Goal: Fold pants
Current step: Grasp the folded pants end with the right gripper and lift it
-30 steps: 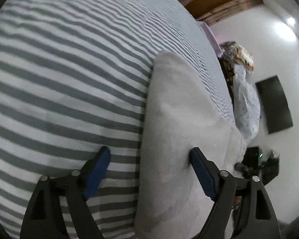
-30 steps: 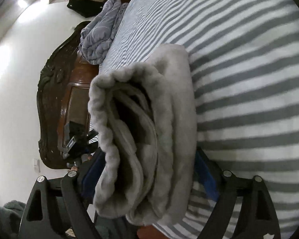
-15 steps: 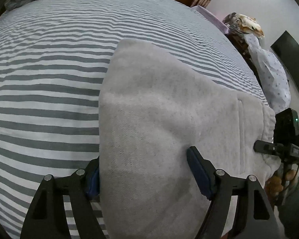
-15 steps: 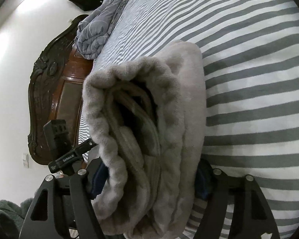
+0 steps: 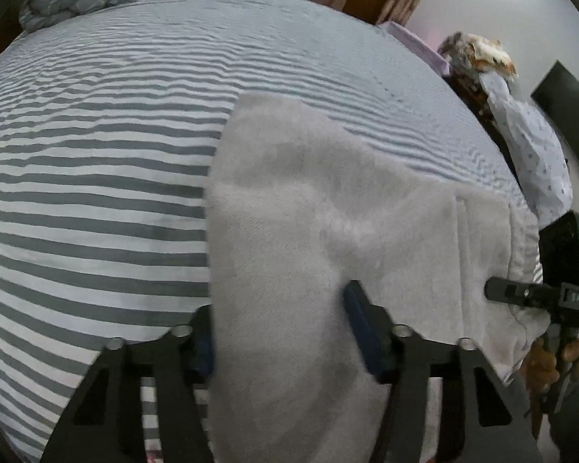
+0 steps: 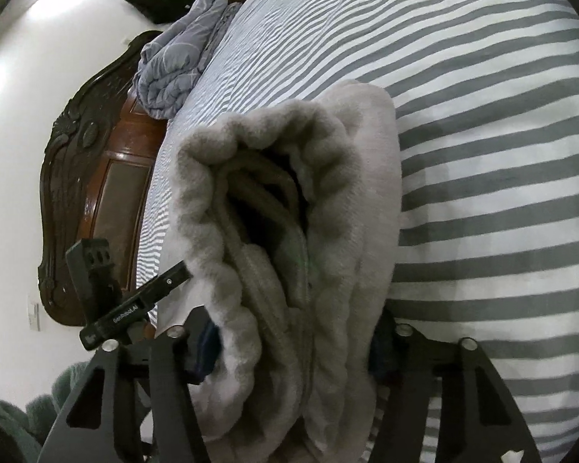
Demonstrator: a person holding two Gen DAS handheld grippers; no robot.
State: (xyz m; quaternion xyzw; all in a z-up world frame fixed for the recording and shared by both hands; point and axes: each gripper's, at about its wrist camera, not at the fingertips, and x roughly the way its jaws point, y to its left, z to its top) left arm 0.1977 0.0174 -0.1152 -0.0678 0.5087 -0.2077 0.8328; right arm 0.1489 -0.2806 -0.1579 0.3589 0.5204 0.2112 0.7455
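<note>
Grey fleece pants (image 5: 328, 231) folded on striped bedsheet (image 5: 96, 193), filling 5 o'clock. Left gripper (image 5: 281, 332) clamped across folded edge; right gripper (image 6: 293, 343) squeezing thick waistband bundle. Quilt (image 6: 177, 69) at 11 o'clock.

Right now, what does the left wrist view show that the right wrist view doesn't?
Only the left view shows the flat top of the pants with its pocket seam, and a dark screen on the wall. Only the right view shows the stacked waistband layers, the headboard and a rolled quilt. Both show the striped sheet and tongs straddling the pants.
</note>
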